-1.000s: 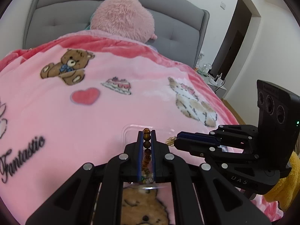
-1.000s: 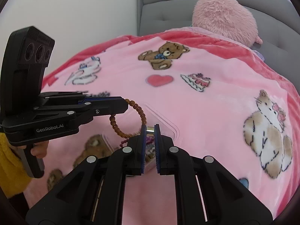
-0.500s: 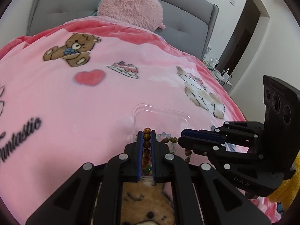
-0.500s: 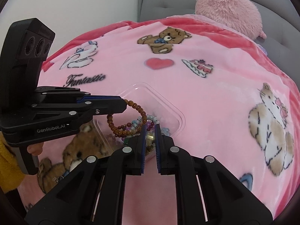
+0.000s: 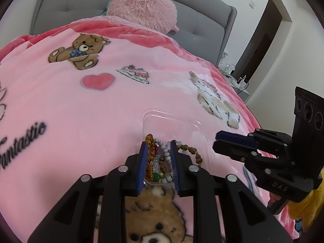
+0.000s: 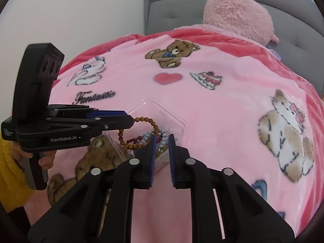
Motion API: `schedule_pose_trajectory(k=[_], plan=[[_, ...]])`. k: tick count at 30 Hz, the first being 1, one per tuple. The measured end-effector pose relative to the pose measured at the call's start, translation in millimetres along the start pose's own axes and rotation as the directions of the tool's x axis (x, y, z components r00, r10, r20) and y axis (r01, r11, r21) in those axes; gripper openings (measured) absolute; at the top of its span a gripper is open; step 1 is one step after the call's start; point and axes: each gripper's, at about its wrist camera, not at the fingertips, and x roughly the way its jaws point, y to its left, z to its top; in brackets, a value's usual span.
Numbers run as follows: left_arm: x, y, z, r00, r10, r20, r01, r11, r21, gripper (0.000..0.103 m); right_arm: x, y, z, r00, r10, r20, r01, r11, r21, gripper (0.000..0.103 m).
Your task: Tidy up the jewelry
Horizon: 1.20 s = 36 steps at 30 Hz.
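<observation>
Black plastic fingers with blue ribbed pads frame both wrist views. Left gripper (image 5: 157, 147): its fingers stand narrowly parted, having just been opening, and an amber bead bracelet (image 5: 149, 141) lies between them against the left pad, its far loop curving out past the fingertips; whether the pad still presses it cannot be told. Right gripper (image 6: 162, 138): fingers likewise narrowly parted after just opening, with nothing pinched between them — only the heap of jewellery seen through the gap. Beneath both tips sits a clear plastic tray (image 5: 172, 119) on the bed, holding mixed bead bracelets (image 6: 160, 133) in white, blue, purple and green; a brown wooden bead bracelet (image 5: 194, 151) drapes at its right side. Seen from the right wrist, the amber bracelet hangs in an arc from the left gripper's tip down into the tray. A hand in a yellow fleece sleeve (image 6: 9, 174) grips the left handle. Beyond — a pink fleece blanket (image 5: 81, 105) printed with bears, a heart and a cake, then a pink plush pillow (image 5: 141, 4) against a grey padded headboard (image 5: 60, 2).
</observation>
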Motion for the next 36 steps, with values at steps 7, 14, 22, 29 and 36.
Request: schedule_pose_trajectory(k=[7,14,22,29,36], plan=[[-19,-3,-8,1.0,0.011,0.006,-0.011,1.0,0.019,0.029,-19,6,-8,0.996,0.089,0.028,-0.09,0.996,0.003,0.019],[-33,2,-23,1.0,0.021,-0.015,-0.021,1.0,0.007,0.029,-31,21,-21,0.979,0.199,0.041,-0.199,0.98,-0.014,0.028],[-60,-1,-71,0.995,0.063,-0.078,-0.06,0.997,0.04,0.033,-17,45,-42,0.956,0.289,-0.059,-0.292,0.954,-0.06,0.028],[-70,-17,-116,0.981,0.075,-0.181,-0.04,0.981,0.188,0.034,2,72,-62,0.896,0.406,-0.178,-0.435,0.883,-0.178,0.028],[-72,-18,-147,0.971,0.084,-0.223,-0.027,0.969,0.247,0.033,23,87,-75,0.835,0.445,-0.324,-0.529,0.812,-0.246,0.02]])
